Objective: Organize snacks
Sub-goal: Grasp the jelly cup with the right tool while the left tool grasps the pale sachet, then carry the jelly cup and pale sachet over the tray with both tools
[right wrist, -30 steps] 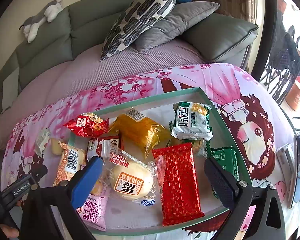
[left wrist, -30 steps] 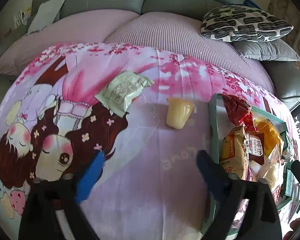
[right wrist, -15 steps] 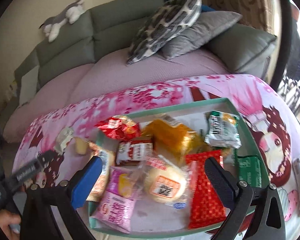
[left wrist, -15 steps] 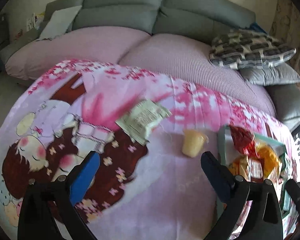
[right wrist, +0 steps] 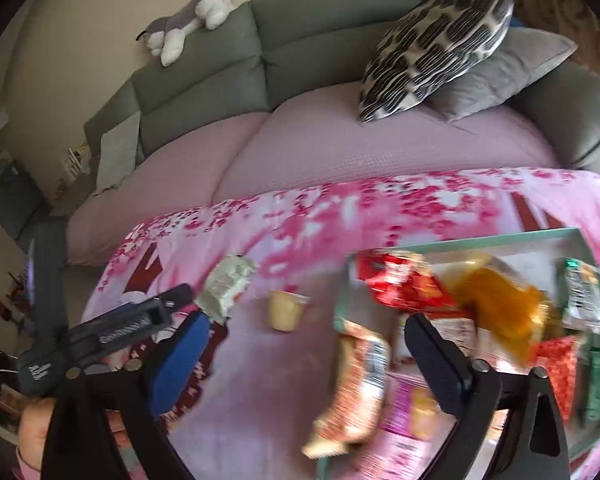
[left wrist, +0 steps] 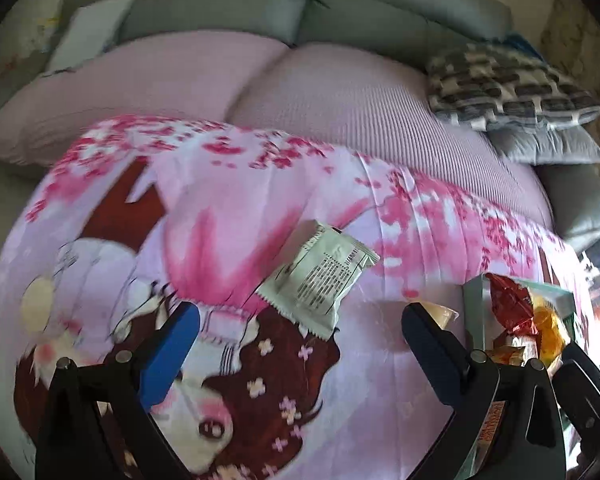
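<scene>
A pale green snack packet (left wrist: 320, 276) lies on the pink cartoon cloth, just beyond my left gripper (left wrist: 300, 314), which is open and holds nothing. A small yellow jelly cup (right wrist: 286, 312) stands on the cloth between that packet (right wrist: 228, 284) and the teal tray (right wrist: 460, 242). My right gripper (right wrist: 308, 322) hovers near the cup with its jaws closing, and nothing is pressed between them. In the left wrist view the cup (left wrist: 444, 314) is half hidden behind the right finger. The tray holds several wrapped snacks, among them a red packet (right wrist: 396, 284) and an orange one (right wrist: 496, 296).
The cloth (left wrist: 228, 216) covers a low table in front of a grey sofa with a lilac cover (right wrist: 340, 140). Patterned and grey cushions (right wrist: 440, 48) lie at the right, a plush dog (right wrist: 188, 24) on the backrest. A hand (right wrist: 32, 424) holds the left gripper's body (right wrist: 120, 328).
The right gripper swung left from over the tray towards the cup and the pale packet, and its jaws narrowed slightly. The left gripper shifted so the pale packet now sits between its fingers in view.
</scene>
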The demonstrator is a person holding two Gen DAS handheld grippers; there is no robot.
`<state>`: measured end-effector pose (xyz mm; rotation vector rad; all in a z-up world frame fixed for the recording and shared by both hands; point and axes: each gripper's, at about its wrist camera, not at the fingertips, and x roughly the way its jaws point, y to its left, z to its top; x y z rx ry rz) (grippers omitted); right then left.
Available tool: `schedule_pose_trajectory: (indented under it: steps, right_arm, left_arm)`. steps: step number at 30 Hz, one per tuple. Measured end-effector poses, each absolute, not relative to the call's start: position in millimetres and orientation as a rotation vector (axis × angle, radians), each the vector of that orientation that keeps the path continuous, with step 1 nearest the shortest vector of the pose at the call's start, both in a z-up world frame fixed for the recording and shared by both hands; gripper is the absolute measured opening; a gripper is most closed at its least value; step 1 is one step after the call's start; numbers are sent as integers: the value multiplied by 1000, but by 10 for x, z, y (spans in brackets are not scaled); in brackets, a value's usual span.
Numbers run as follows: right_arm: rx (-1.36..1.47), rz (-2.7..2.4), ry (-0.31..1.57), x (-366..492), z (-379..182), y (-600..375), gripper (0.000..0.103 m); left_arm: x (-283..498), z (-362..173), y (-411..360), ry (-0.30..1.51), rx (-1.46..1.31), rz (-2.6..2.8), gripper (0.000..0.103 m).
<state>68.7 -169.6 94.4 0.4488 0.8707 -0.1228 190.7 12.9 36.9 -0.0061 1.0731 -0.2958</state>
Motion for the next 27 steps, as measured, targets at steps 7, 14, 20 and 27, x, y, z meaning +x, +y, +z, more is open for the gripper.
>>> schedule_pose_trajectory:
  steps: [7,14,20,27]
  right_arm:
    - [433,-88,993,1169,577,-1510,75]
    - [388,-77,1057,1406,375,-1377,62]
    - [337,-83,1102,1564,249,-1274,58]
    - [332,-96,1136,1696,90,-1253,55]
  left_arm:
    - [2308,115,64,1187,24,-386,100]
    - [2452,-110,-156,1244,96,-423,91]
    - [2503,-219,-241,1247,135,-401,81]
    - [2549,-210,-204,1212,133,-366,55]
